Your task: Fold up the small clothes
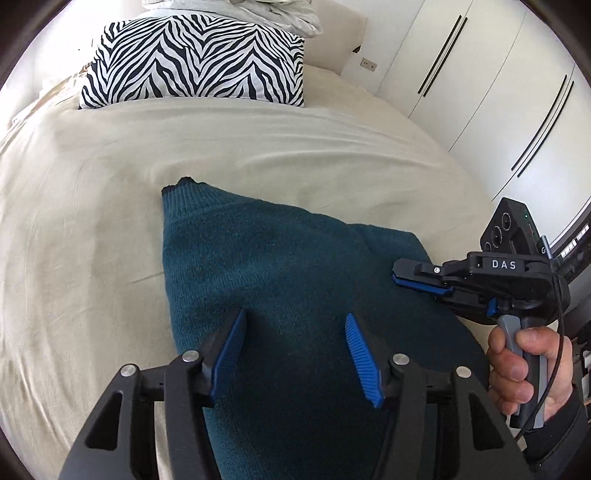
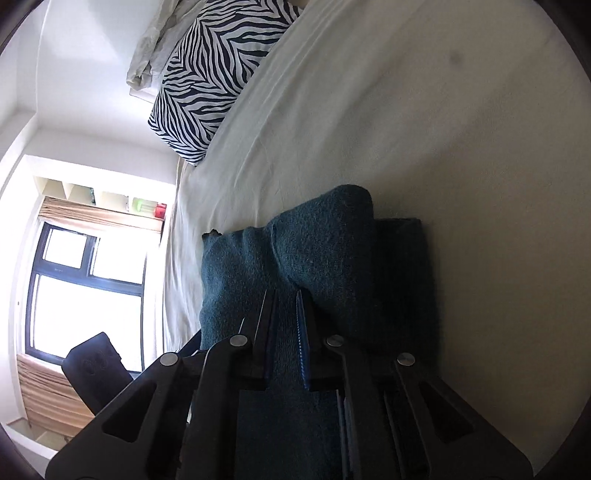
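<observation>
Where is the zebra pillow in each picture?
Left wrist view: the zebra pillow lies top centre, at the far end of the bed.
Right wrist view: the zebra pillow is top left of centre, tilted.
Shared landmark: the teal sweater on the bed, nearer than the pillow.

a home bedroom: bed (image 1: 258, 147), zebra pillow (image 1: 195, 62) (wardrobe doors (image 1: 480, 74) alongside)

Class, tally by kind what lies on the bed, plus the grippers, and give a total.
Teal knitted garment: 1
Zebra-striped pillow: 1
Crumpled pale bedding: 1
Grippers: 2, left gripper and right gripper
Total: 5
</observation>
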Motion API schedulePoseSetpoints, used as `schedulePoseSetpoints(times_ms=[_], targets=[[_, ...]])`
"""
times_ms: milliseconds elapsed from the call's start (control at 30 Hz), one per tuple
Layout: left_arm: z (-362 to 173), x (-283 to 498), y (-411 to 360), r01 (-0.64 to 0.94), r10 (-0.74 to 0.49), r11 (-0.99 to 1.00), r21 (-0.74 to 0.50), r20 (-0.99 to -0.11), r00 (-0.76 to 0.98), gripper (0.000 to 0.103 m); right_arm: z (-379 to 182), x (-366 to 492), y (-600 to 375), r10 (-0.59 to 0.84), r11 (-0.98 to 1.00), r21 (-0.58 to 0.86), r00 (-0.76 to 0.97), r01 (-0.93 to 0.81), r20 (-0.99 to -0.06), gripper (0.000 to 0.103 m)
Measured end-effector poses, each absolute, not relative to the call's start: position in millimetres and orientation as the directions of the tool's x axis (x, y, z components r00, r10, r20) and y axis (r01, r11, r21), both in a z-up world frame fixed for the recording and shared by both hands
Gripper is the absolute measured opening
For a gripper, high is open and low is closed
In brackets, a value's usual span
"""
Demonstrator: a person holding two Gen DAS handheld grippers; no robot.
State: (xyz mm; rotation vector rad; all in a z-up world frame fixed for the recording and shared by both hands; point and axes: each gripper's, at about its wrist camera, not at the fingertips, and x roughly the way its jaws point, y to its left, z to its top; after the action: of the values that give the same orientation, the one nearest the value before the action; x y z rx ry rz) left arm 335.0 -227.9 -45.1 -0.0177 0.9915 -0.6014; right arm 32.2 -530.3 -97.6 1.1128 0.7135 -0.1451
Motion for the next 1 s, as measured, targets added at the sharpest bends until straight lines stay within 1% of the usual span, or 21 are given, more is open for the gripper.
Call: schedulePoseSetpoints(times_ms=[33, 67, 100, 133, 167, 267, 333, 367, 400, 433, 467, 533, 667, 733, 767, 800, 833, 867, 900, 967, 1000], targets=[[-48, 333, -233, 0.484, -0.471, 0.838, -0.253, -0.783, 0.406, 0.068, -99, 25, -535, 0.231, 0.438, 0.783, 0.786, 0.442, -0.573, 0.002], [-51, 329, -239, 0.505, -0.458, 0.835, -0.219, -0.786, 0.416, 0.072, -96, 20, -536, 0.212, 0.45, 0.775, 0.79, 0.443, -0.575, 0.002], [-53, 325, -245, 0.529, -0.441, 0.83, -0.176, -0.788, 0.43, 0.079, -91, 15, -535, 0.191, 0.469, 0.759, 0.787, 0.452, -0.587, 0.002], [-55, 319, -251, 0.551, -0.418, 0.825, -0.126, -0.792, 0.445, 0.084, -87, 11, -533, 0.178, 0.477, 0.749, 0.784, 0.46, -0.595, 0.004], [-56, 315, -255, 0.559, -0.399, 0.824, -0.089, -0.792, 0.462, 0.084, -81, 5, -529, 0.176, 0.478, 0.748, 0.784, 0.461, -0.595, 0.009], [-55, 316, -251, 0.546, -0.407, 0.831, -0.109, -0.789, 0.461, 0.084, -60, -12, -502, 0.213, 0.526, 0.76, 0.806, 0.382, -0.552, 0.009], [-55, 315, -252, 0.549, -0.403, 0.83, -0.102, -0.79, 0.462, 0.084, -57, -23, -480, 0.256, 0.542, 0.765, 0.799, 0.347, -0.544, 0.009], [-55, 314, -252, 0.55, -0.398, 0.83, -0.094, -0.791, 0.465, 0.085, -61, -28, -469, 0.28, 0.545, 0.766, 0.786, 0.342, -0.551, 0.009], [-54, 313, -252, 0.549, -0.396, 0.831, -0.092, -0.79, 0.467, 0.085, -69, -32, -459, 0.288, 0.557, 0.748, 0.76, 0.362, -0.583, 0.009], [-55, 312, -252, 0.547, -0.396, 0.832, -0.092, -0.79, 0.468, 0.085, -80, -39, -451, 0.275, 0.584, 0.706, 0.719, 0.402, -0.638, 0.009], [-55, 311, -253, 0.548, -0.393, 0.832, -0.09, -0.792, 0.467, 0.085, -88, -44, -447, 0.272, 0.595, 0.692, 0.707, 0.41, -0.653, 0.008], [-54, 309, -254, 0.55, -0.386, 0.832, -0.076, -0.791, 0.475, 0.086, -94, -60, -447, 0.281, 0.562, 0.73, 0.741, 0.389, -0.611, 0.008], [-54, 310, -252, 0.547, -0.391, 0.833, -0.085, -0.789, 0.473, 0.086, -74, -84, -442, 0.19, 0.599, 0.688, 0.762, 0.41, -0.619, 0.009], [-54, 309, -251, 0.549, -0.393, 0.832, -0.085, -0.788, 0.474, 0.086, -62, -90, -441, 0.157, 0.614, 0.677, 0.778, 0.405, -0.608, 0.02], [-54, 309, -250, 0.55, -0.394, 0.831, -0.086, -0.787, 0.474, 0.086, -58, -90, -445, 0.149, 0.615, 0.68, 0.789, 0.398, -0.597, 0.031], [-53, 308, -249, 0.549, -0.396, 0.831, -0.088, -0.787, 0.473, 0.086, -54, -89, -446, 0.138, 0.615, 0.68, 0.794, 0.399, -0.591, 0.046], [-51, 307, -247, 0.547, -0.398, 0.832, -0.093, -0.787, 0.472, 0.086, -49, -87, -448, 0.107, 0.617, 0.665, 0.792, 0.421, -0.601, 0.057], [-48, 306, -243, 0.542, -0.406, 0.833, -0.108, -0.785, 0.468, 0.086, -43, -88, -450, 0.061, 0.618, 0.644, 0.79, 0.45, -0.61, 0.073], [-44, 306, -238, 0.532, -0.418, 0.836, -0.133, -0.783, 0.461, 0.087, -39, -88, -453, 0.039, 0.621, 0.642, 0.8, 0.45, -0.598, 0.074], [-34, 304, -220, 0.498, -0.448, 0.844, -0.199, -0.771, 0.452, 0.087, -35, -84, -463, 0.051, 0.602, 0.674, 0.822, 0.428, -0.567, 0.074], [-29, 302, -208, 0.476, -0.467, 0.847, -0.235, -0.755, 0.459, 0.087, -36, -82, -468, 0.057, 0.589, 0.684, 0.822, 0.431, -0.567, 0.074]])
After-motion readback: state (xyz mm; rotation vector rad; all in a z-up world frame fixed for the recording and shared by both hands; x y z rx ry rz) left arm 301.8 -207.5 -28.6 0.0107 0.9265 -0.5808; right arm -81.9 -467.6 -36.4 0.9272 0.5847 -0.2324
